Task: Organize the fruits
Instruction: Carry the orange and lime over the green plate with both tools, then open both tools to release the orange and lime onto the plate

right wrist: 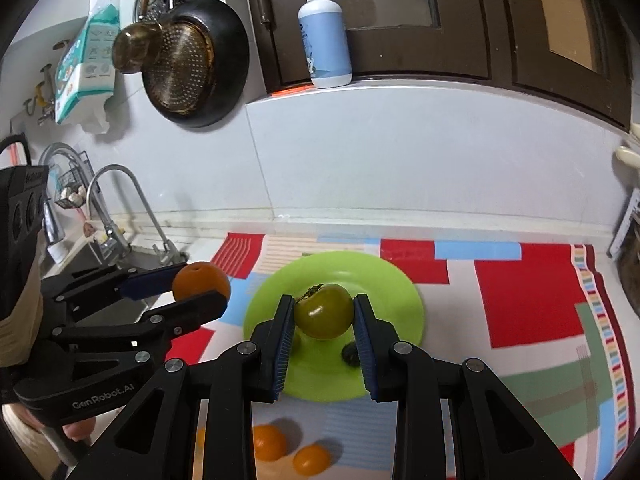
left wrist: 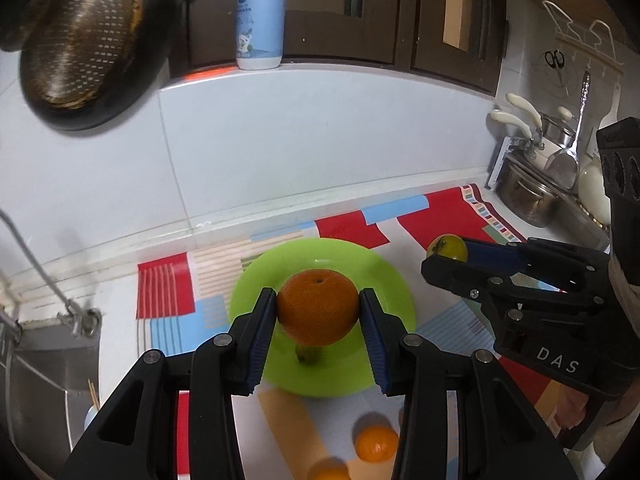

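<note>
your left gripper (left wrist: 318,306) is clamped on an orange (left wrist: 318,306), your right gripper (right wrist: 324,317) on a green tomato (right wrist: 324,317), both above the green plate (right wrist: 404,304). this looks like the carry step; next, lower and release. two oranges (right wrist: 269,442) wait below the jaws on the tabletop.

An orange (left wrist: 318,306) is held aloft over the green plate (left wrist: 394,280), a yellow-green tomato (right wrist: 324,311) with a dried stem is held above it to the right. Two smaller oranges (right wrist: 269,442) (right wrist: 311,459) are seen on the patterned mat, nearer than the plate.
</note>
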Demonstrator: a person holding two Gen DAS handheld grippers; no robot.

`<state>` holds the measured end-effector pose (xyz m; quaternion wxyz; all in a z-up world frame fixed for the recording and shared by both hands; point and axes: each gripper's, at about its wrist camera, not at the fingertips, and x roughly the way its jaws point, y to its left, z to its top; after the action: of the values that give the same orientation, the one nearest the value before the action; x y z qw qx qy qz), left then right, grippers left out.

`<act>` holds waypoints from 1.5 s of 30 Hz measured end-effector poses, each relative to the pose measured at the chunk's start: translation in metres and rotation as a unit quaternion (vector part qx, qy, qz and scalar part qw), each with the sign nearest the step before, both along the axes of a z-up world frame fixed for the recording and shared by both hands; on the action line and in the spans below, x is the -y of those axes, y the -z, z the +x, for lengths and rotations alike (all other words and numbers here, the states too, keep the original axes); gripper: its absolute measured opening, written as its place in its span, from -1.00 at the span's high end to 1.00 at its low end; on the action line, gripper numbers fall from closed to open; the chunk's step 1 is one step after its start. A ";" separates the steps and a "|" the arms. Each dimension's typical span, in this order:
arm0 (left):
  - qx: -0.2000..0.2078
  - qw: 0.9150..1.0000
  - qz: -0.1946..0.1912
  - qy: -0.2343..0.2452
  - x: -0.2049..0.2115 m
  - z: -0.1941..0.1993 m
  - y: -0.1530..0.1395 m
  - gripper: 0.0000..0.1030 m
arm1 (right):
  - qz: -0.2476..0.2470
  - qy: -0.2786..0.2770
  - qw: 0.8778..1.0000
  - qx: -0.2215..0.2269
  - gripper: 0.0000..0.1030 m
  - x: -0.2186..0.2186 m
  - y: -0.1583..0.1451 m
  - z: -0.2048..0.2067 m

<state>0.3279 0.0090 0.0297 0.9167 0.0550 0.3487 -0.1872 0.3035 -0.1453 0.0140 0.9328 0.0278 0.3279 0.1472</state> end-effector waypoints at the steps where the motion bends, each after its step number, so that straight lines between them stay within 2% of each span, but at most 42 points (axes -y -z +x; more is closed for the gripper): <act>1: -0.002 1.000 0.001 0.001 0.001 0.005 0.000 0.19 | 0.002 -0.003 1.000 -0.005 0.41 0.001 0.000 0.007; 10: -0.023 1.000 0.015 0.012 0.011 0.052 0.014 0.19 | 0.009 -0.011 0.999 -0.044 0.41 0.006 0.020 0.055; 22: -0.071 0.997 0.025 0.019 0.017 0.109 0.061 0.19 | -0.009 -0.026 0.994 -0.103 0.41 0.005 0.065 0.112; 37: -0.111 0.993 0.024 0.031 0.025 0.148 0.099 0.19 | -0.007 -0.038 0.987 -0.156 0.41 0.003 0.099 0.153; 45: -0.117 0.992 0.024 0.036 0.028 0.152 0.105 0.19 | -0.001 -0.036 0.985 -0.166 0.40 0.003 0.107 0.159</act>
<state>0.4796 -0.0195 -0.0751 0.8604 0.0677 0.4561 -0.2171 0.4625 -0.1484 -0.0925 0.8592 0.0391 0.4795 0.1739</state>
